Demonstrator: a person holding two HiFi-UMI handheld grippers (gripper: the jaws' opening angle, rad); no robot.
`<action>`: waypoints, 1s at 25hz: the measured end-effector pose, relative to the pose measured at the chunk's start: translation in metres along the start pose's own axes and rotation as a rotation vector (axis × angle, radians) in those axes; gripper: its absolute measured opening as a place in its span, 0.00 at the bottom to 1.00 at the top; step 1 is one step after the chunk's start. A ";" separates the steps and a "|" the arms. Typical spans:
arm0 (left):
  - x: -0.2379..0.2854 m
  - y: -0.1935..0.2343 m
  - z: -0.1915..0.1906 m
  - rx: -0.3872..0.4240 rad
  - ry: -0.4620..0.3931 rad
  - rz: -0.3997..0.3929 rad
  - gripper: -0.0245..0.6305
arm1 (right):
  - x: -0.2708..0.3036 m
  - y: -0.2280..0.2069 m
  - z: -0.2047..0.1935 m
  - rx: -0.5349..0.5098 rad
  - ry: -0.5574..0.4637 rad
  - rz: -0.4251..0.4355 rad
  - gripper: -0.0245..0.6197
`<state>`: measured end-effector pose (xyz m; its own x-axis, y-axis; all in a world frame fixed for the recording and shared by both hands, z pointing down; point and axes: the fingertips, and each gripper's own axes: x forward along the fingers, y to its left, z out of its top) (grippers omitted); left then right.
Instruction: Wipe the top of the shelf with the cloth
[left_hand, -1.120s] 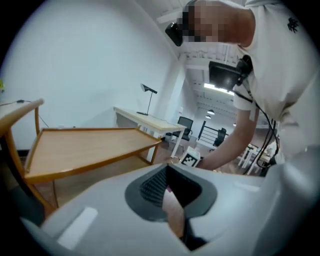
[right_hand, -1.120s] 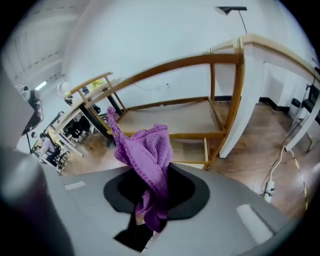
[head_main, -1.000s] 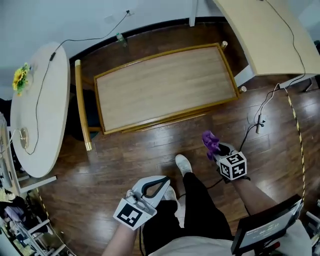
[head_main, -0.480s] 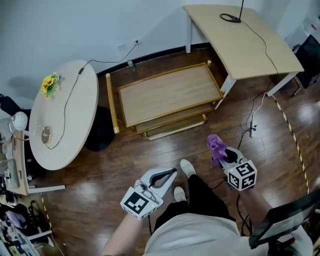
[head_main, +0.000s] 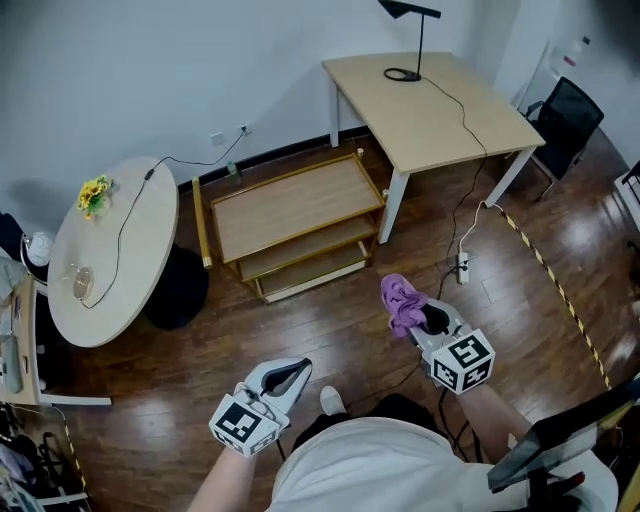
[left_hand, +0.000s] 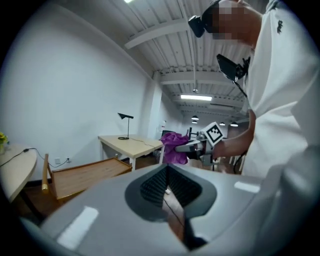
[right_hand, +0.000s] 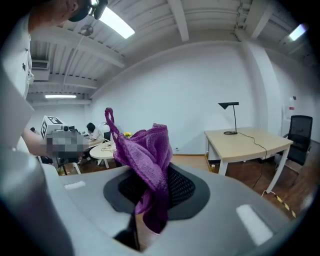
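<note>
We see the left hand-held gripper (head_main: 292, 372) low at the left of the head view, above the dark wooden floor (head_main: 300, 330). In its own view (left_hand: 167, 186) its jaws are pressed together with nothing between them. The right hand-held gripper (head_main: 420, 322) is out in front at the right, and it pinches a purple cloth (head_main: 400, 298). In the right gripper view (right_hand: 150, 200) we find the cloth (right_hand: 145, 160) caught between the ribbed pads, bunched and standing up above the jaws, with a thin loop at its top. The shelf (head_main: 290, 205) is a low wooden one with a rimmed top and two lower levels. It stands by the wall (head_main: 150, 70), well apart from both grippers and from the cloth. To its left is a round table (head_main: 110, 260), just beside it, carrying yellow flowers (head_main: 93, 190) and a cable. To its right is a long table (head_main: 440, 110), whose white leg stands close to the shelf's end, and on which a black lamp (head_main: 404, 72) stands. A black chair (head_main: 565, 110) is beyond that table's far end.
</note>
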<state>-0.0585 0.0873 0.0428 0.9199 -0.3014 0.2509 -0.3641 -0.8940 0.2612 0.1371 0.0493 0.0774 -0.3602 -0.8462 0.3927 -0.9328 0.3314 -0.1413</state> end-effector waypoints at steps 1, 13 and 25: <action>-0.002 -0.010 0.001 0.007 -0.004 0.011 0.07 | -0.012 -0.001 0.002 -0.001 -0.008 0.005 0.19; 0.035 -0.178 0.013 -0.013 -0.071 0.096 0.07 | -0.187 -0.028 -0.012 -0.013 -0.042 0.093 0.19; 0.057 -0.256 0.028 0.061 -0.036 -0.016 0.07 | -0.285 -0.029 0.006 0.006 -0.163 0.050 0.20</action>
<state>0.0910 0.2894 -0.0359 0.9305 -0.2978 0.2134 -0.3410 -0.9170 0.2071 0.2665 0.2787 -0.0361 -0.4022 -0.8856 0.2324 -0.9137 0.3723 -0.1629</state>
